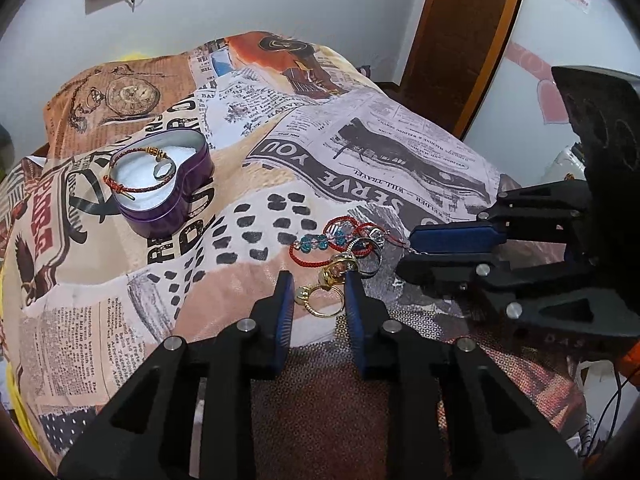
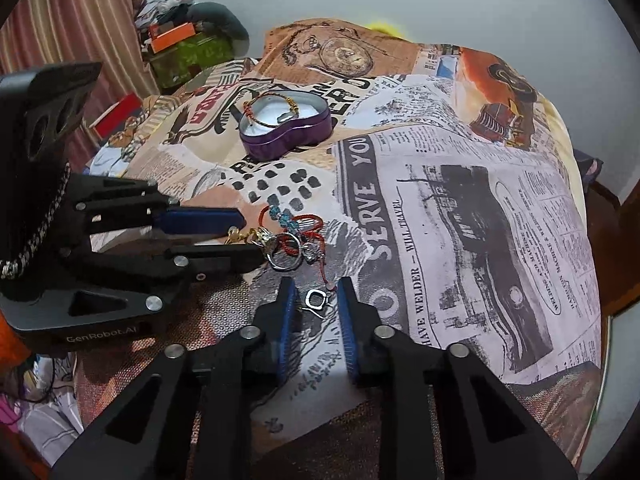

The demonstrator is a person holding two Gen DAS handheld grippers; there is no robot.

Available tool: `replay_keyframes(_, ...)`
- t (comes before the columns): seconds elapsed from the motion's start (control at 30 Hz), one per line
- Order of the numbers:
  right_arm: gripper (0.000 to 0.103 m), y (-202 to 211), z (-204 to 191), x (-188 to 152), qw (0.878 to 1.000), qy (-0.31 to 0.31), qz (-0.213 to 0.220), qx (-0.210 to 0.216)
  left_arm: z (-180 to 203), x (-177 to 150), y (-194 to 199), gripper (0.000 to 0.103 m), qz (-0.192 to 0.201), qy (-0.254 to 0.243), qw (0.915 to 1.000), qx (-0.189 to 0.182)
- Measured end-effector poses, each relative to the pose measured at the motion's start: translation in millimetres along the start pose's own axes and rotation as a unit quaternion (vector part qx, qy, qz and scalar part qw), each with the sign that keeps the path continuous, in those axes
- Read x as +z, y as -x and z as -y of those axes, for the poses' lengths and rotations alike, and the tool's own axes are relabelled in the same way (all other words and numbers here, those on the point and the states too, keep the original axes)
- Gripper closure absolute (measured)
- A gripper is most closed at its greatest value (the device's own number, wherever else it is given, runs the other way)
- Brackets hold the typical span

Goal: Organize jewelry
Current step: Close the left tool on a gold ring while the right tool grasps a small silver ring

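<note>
A purple heart-shaped tin (image 1: 168,216) (image 2: 298,136) stands open on the printed cloth, with a braided bracelet (image 1: 132,168) and a ring (image 1: 164,170) inside. A pile of jewelry lies in front: a red cord with blue beads (image 1: 320,242) (image 2: 286,220), silver rings (image 1: 370,256) (image 2: 286,258) and gold rings (image 1: 320,300). My left gripper (image 1: 318,282) is open with a gold ring between its fingertips. My right gripper (image 2: 318,288) is open around a small silver pendant (image 2: 316,300). Each gripper shows in the other's view, the right (image 1: 408,250) and the left (image 2: 248,232).
The newspaper-print cloth (image 1: 360,152) covers a rounded table that drops off at the edges. A wooden door frame (image 1: 460,40) stands at the back right. Boxes and clutter (image 2: 180,52) lie beyond the table's far left in the right wrist view.
</note>
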State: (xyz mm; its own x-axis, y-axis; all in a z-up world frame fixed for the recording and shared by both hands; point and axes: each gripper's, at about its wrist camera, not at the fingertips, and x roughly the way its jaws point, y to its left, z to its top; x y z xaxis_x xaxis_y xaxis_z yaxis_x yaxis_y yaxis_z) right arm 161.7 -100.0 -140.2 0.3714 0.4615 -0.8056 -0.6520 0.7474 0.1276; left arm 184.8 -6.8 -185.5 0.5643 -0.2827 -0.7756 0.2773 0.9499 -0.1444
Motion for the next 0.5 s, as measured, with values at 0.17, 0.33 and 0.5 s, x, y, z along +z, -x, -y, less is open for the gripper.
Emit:
replay_keyframes(0.17,0.089,1.8,0.3,0.4,1.000,-0.006,0.005,0.001,0.6,0.4,1.8,0.078,0.002,0.004,1.0000,0.000)
replay_keyframes(0.33,0.096,8.3,-0.9,0.9,1.000,-0.006,0.010,0.000,1.1,-0.7,7.0,0.078,0.003,0.010,0.9999,0.000)
replay_keyframes(0.5,0.096,17.9,1.7,-0.2,1.000,-0.011,0.016,-0.006,0.2,-4.1,14.9,0.078,0.004,0.016,0.9999,0.003)
